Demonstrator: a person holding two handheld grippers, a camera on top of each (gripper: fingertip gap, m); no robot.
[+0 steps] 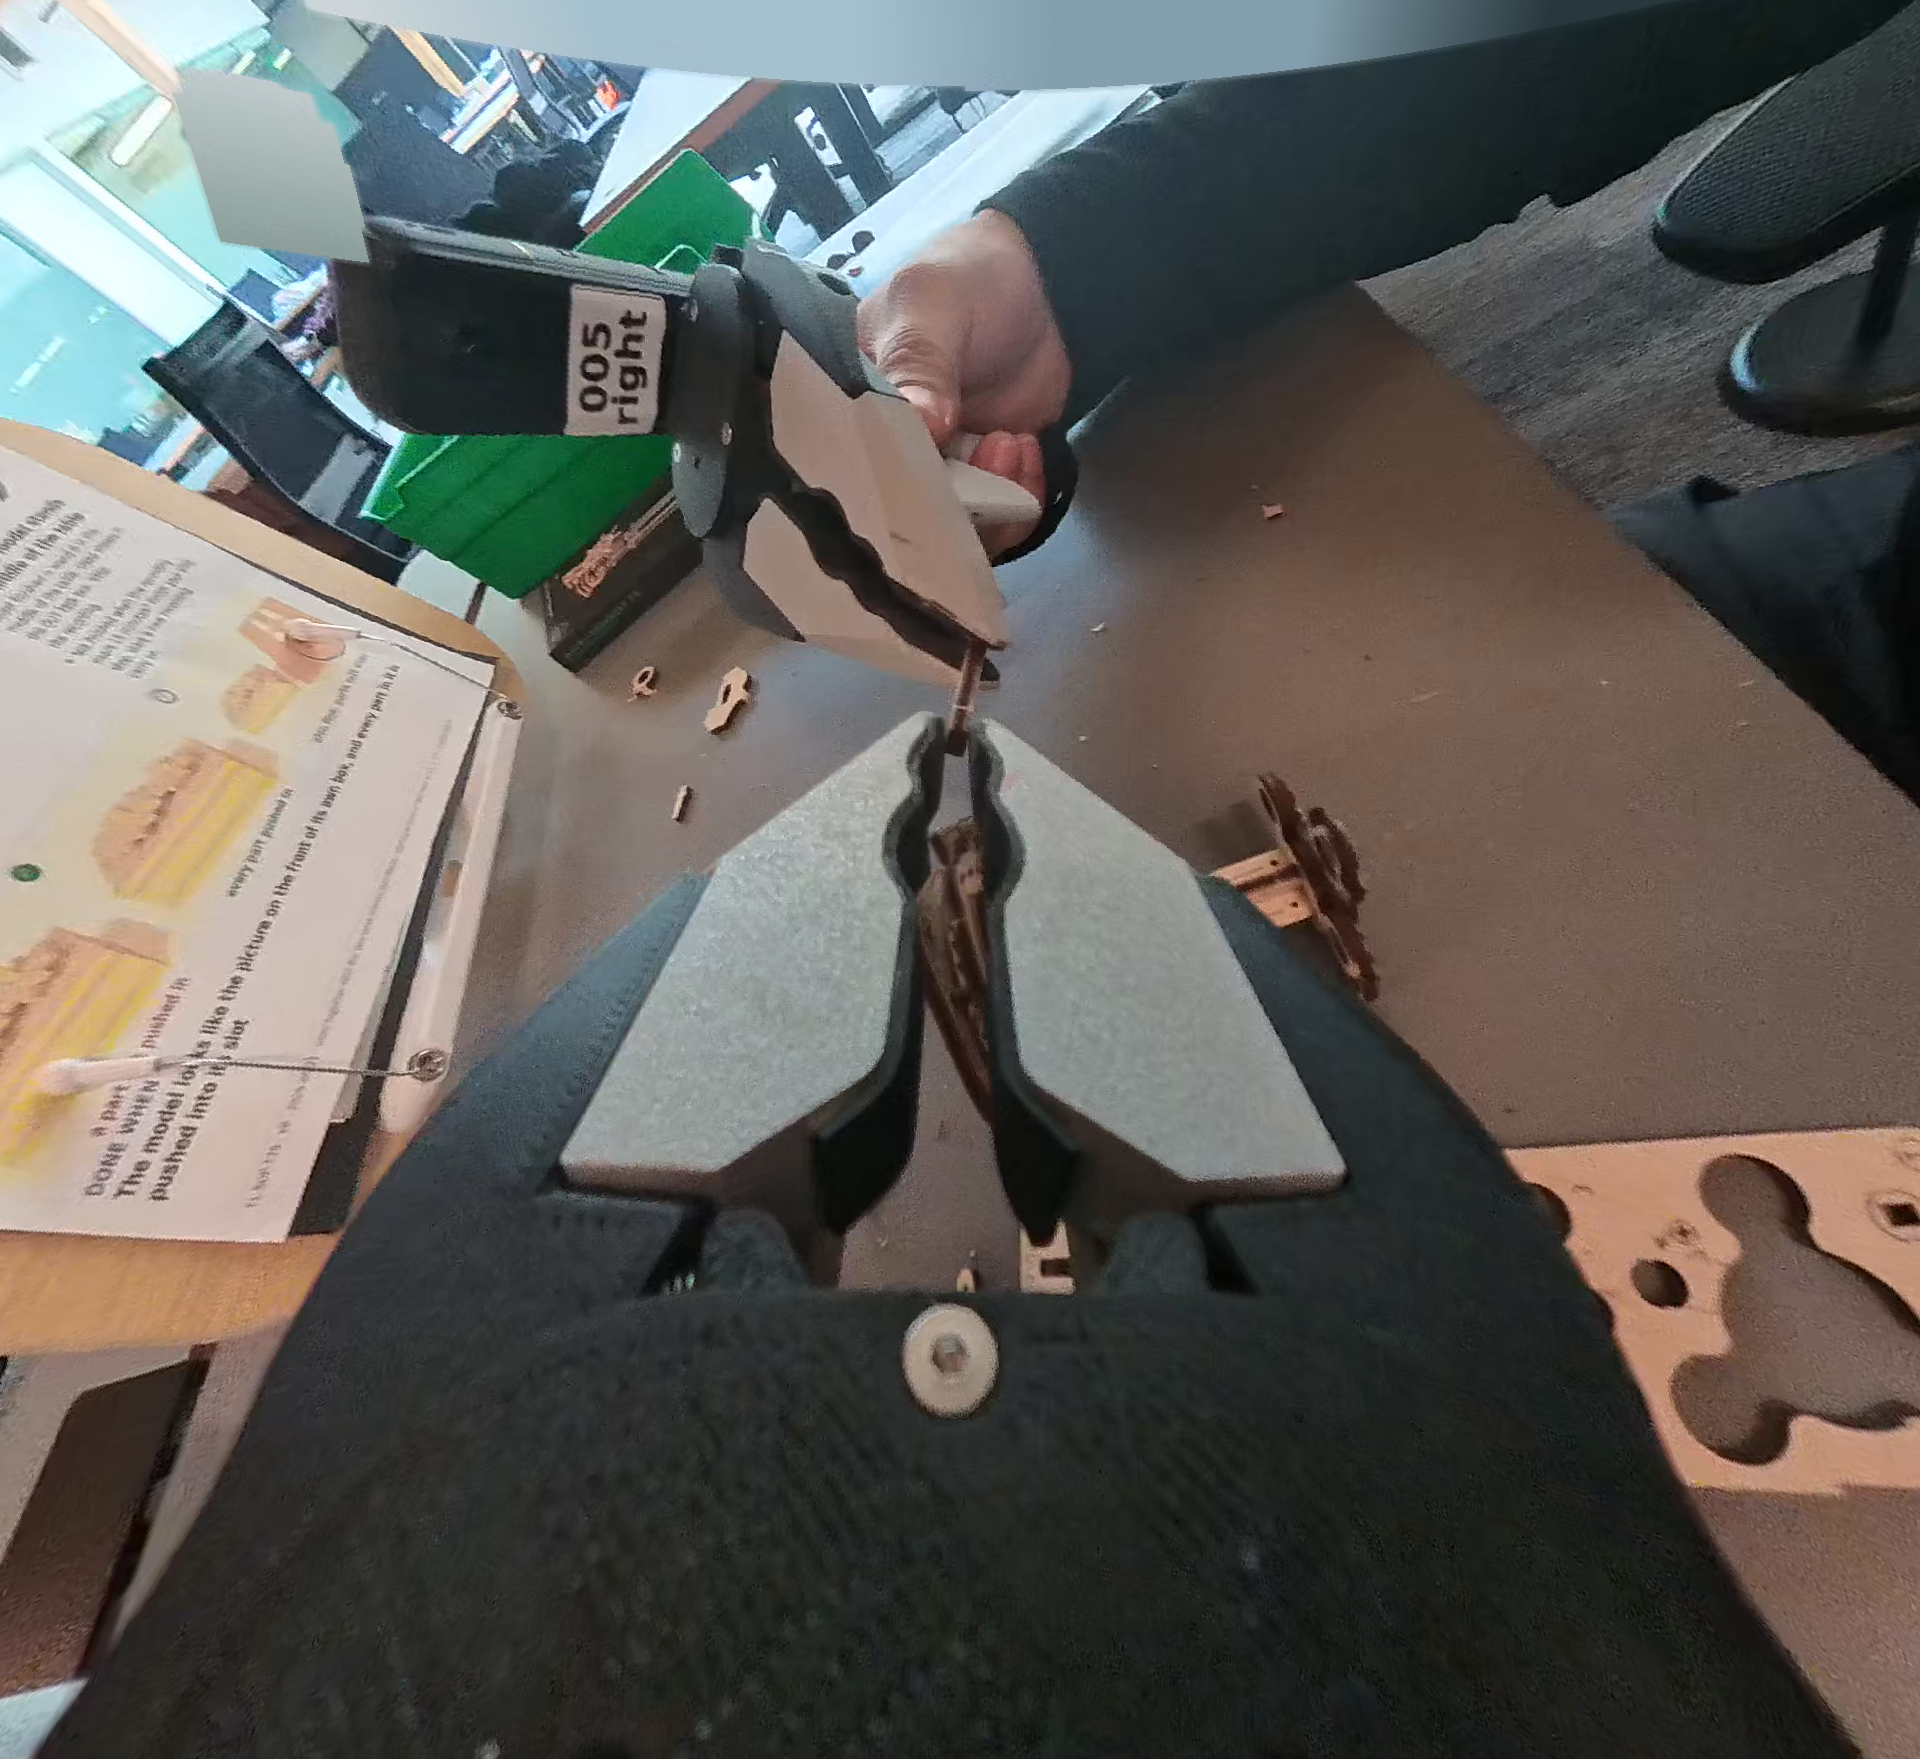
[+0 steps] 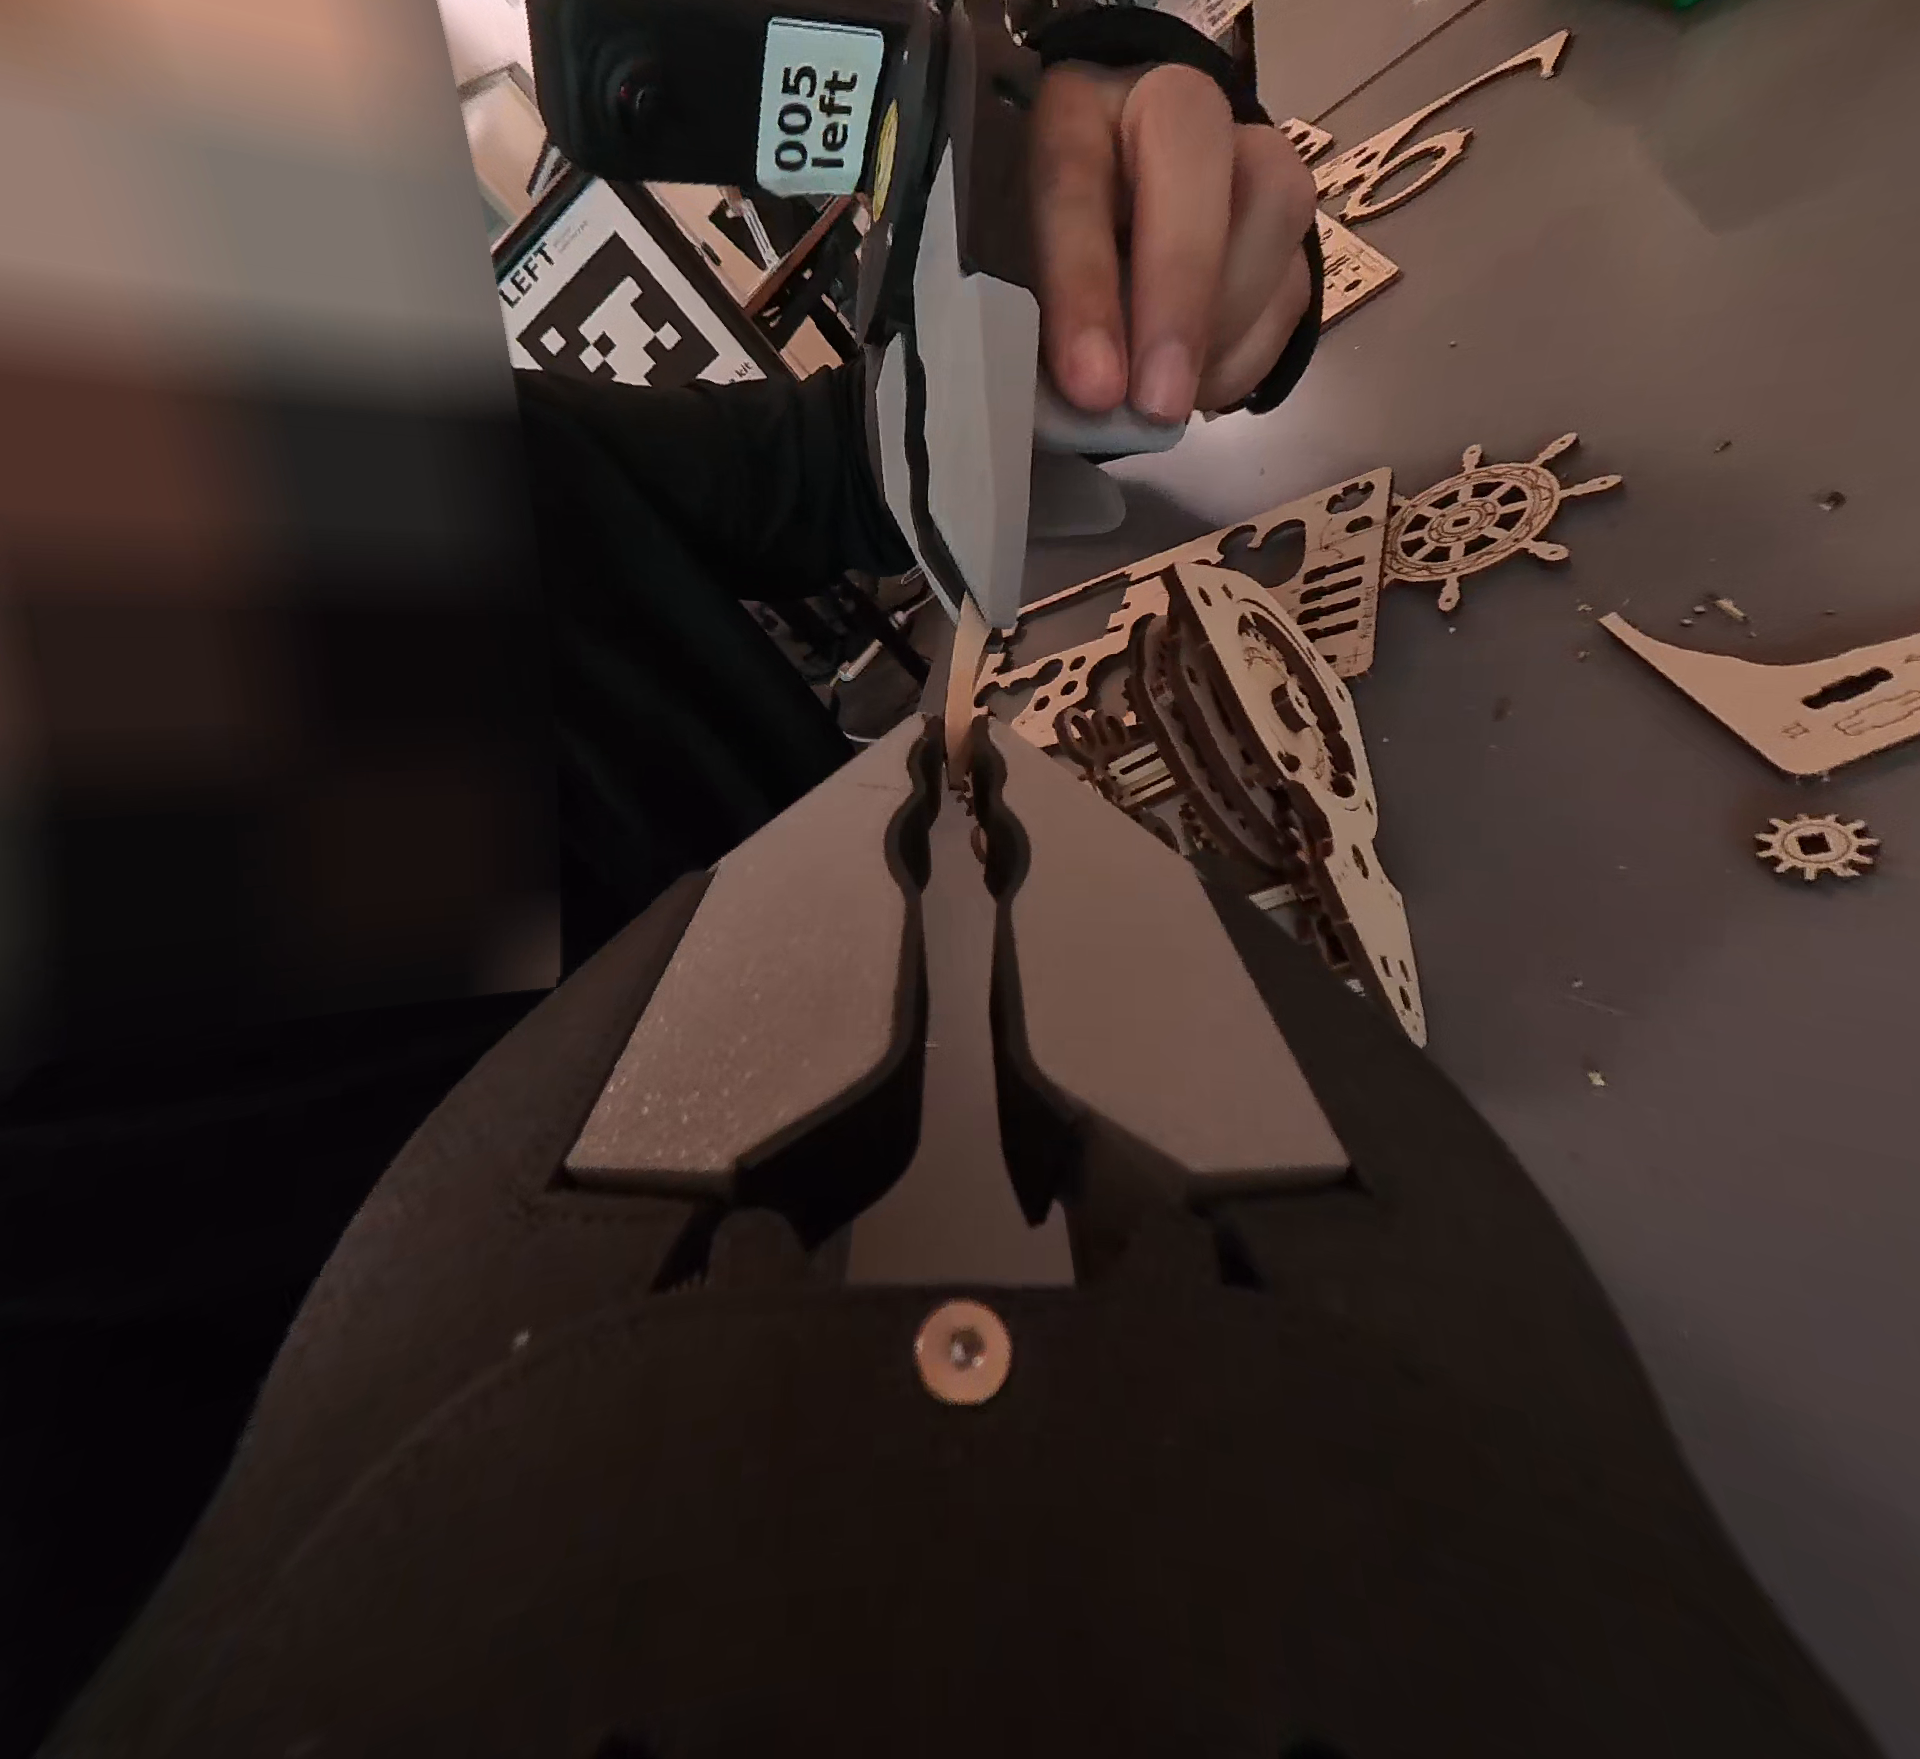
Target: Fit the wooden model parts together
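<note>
My left gripper (image 1: 956, 741) and my right gripper (image 2: 961, 741) meet tip to tip above the grey table (image 1: 1455, 774). Both are shut on a thin wooden part (image 1: 964, 696), a pale strip in the right wrist view (image 2: 966, 675). I cannot tell whether it is one piece or two joined. The right gripper shows in the left wrist view (image 1: 977, 655); the left gripper shows pointing down in the right wrist view (image 2: 982, 618). A dark fretwork piece (image 1: 951, 930) shows in the gap between my left fingers. A partly built wooden model (image 2: 1247, 743) lies on the table just beyond.
An instruction sheet on a board (image 1: 208, 826) lies at the left. Behind it stand a green bin (image 1: 540, 483) and a black box (image 1: 613, 597). A cut-out wooden sheet (image 1: 1766, 1314), a ship's wheel (image 2: 1475, 520), a small gear (image 2: 1816, 845) and a flat panel (image 2: 1787, 701) lie around. Both grippers' tips are close together, under 4 cm apart. From either gripper's tips it is about 15 cm to the small gear (image 2: 1816, 845).
</note>
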